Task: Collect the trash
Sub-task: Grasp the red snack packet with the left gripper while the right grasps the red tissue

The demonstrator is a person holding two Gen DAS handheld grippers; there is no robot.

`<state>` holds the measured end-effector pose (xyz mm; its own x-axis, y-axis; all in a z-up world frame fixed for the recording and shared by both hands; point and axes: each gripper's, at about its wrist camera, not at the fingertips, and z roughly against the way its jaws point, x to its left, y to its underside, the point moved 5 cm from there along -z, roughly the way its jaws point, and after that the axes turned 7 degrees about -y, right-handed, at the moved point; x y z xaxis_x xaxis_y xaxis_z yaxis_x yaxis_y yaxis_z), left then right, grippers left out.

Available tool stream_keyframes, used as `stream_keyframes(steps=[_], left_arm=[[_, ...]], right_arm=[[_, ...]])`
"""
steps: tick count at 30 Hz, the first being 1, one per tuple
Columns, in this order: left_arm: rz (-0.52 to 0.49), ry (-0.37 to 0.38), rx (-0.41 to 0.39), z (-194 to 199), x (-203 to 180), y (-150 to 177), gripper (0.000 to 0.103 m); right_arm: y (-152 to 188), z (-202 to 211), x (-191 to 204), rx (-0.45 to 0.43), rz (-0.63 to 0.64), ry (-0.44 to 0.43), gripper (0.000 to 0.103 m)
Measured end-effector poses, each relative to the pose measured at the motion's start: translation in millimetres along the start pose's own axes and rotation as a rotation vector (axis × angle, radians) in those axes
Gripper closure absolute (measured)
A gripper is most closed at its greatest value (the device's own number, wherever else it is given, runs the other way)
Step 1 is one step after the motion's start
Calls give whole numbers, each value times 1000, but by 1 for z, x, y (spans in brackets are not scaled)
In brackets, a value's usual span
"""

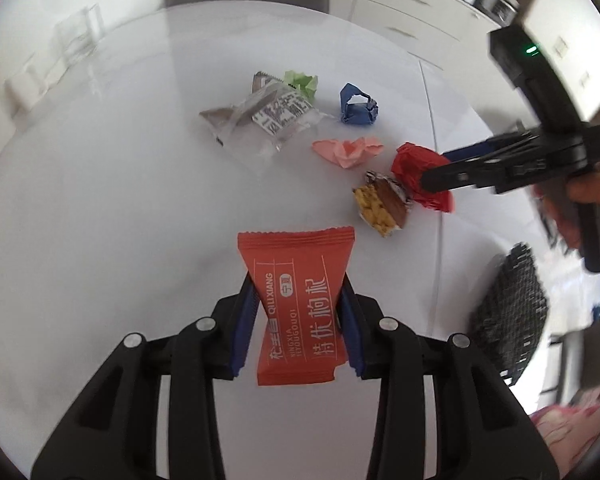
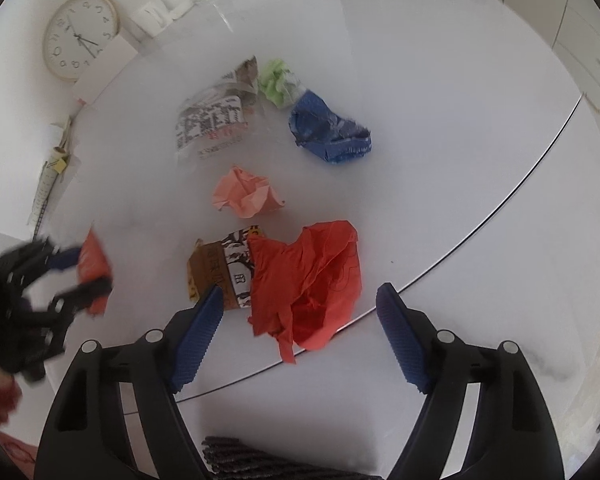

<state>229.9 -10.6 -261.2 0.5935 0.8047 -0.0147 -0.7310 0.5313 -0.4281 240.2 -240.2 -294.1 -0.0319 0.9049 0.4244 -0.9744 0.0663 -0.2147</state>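
Seven pieces of trash show. Four are crumpled papers: one green (image 1: pixel 301 83), one blue (image 1: pixel 358 106), one pink (image 1: pixel 346 151), one red (image 1: pixel 414 172). Three are snack wrappers: one clear (image 1: pixel 260 120), one brown-and-yellow (image 1: pixel 382 206), one orange (image 1: pixel 300 304).

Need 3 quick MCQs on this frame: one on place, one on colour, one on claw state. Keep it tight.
1. Where is the orange snack packet?
A. flat on the table
B. between the left claw fingers
C. under the clear wrapper

2. What colour is the crumpled paper between the clear wrapper and the red plastic bag?
A. pink
B. yellow
C. black

3. How is the right claw?
A. shut on the blue wrapper
B. shut on nothing
C. open over the red plastic bag

Key: 1 B, both blue pads press the packet's sides. 2 A, the wad is plainly pink. 3 C, its fingers stand wide apart with the bag between them.
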Motion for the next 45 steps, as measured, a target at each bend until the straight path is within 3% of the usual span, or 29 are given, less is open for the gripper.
stream_keyframes(steps=[3, 4, 5, 6, 10, 14, 20, 29, 35, 38, 45], left_arm=[[77, 14, 6, 10, -4, 9, 65], [99, 12, 6, 13, -5, 11, 65], [108, 9, 6, 17, -8, 16, 65], [113, 4, 6, 19, -10, 18, 65], [96, -7, 9, 22, -27, 20, 65], [37, -28, -14, 36, -43, 19, 65], [-38, 22, -47, 67, -94, 25, 65], [-186, 168, -32, 95, -216, 51, 65], [-291, 245, 49, 91, -308, 77, 65], [-348, 261, 69, 86, -348, 87, 65], [-453, 279, 104, 76, -417, 103, 65]], right_arm=[[0, -4, -7, 1, -48, -20, 32], [-1, -2, -9, -17, -60, -32, 39], [0, -2, -10, -17, -72, -47, 58], [0, -2, -11, -12, -90, -79, 62], [5, 7, -7, -28, -58, -50, 73], [19, 35, 2, -69, -24, -18, 73], [67, 91, 2, -128, -41, 20, 73], [219, 177, -36, -197, -160, 130, 72], [321, 206, -69, -244, -290, 157, 72], [359, 217, -85, -256, -352, 174, 72], [407, 233, -117, -279, -422, 173, 72]])
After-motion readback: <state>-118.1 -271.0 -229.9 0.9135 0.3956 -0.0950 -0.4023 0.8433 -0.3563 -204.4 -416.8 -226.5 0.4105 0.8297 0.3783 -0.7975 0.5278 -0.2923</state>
